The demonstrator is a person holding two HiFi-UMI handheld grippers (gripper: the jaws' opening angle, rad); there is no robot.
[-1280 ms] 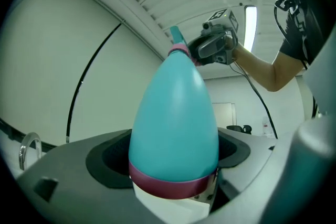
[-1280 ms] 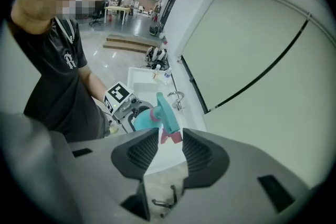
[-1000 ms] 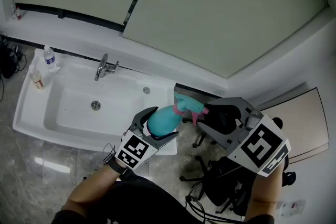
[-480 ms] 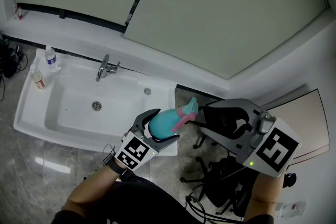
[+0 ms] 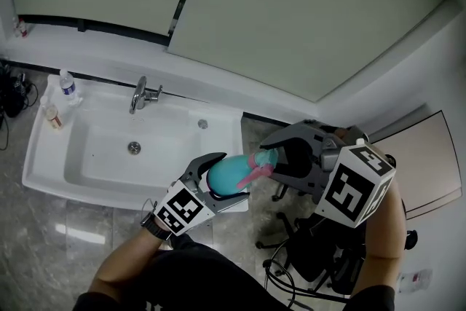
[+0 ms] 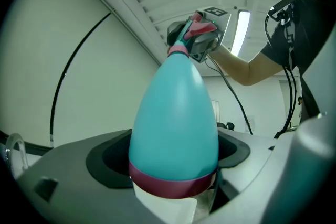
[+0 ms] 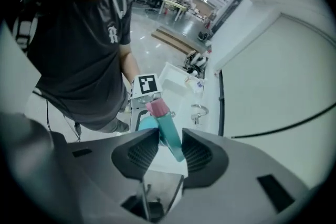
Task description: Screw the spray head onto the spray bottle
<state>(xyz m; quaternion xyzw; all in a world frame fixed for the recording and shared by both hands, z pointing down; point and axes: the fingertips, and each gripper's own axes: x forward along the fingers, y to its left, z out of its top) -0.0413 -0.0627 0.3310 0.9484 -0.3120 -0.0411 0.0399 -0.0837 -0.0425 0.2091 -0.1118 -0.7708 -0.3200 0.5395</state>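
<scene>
Teal bottle (image 5: 224,172) clamped, L gripper (image 5: 228,175).

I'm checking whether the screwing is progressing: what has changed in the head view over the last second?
The right gripper, clamped on the teal spray head with pink trigger, has rolled, its marker cube swinging left in the head view, and the head has turned with it. The left gripper still holds the teal egg-shaped spray bottle; the white sink stays put.
</scene>
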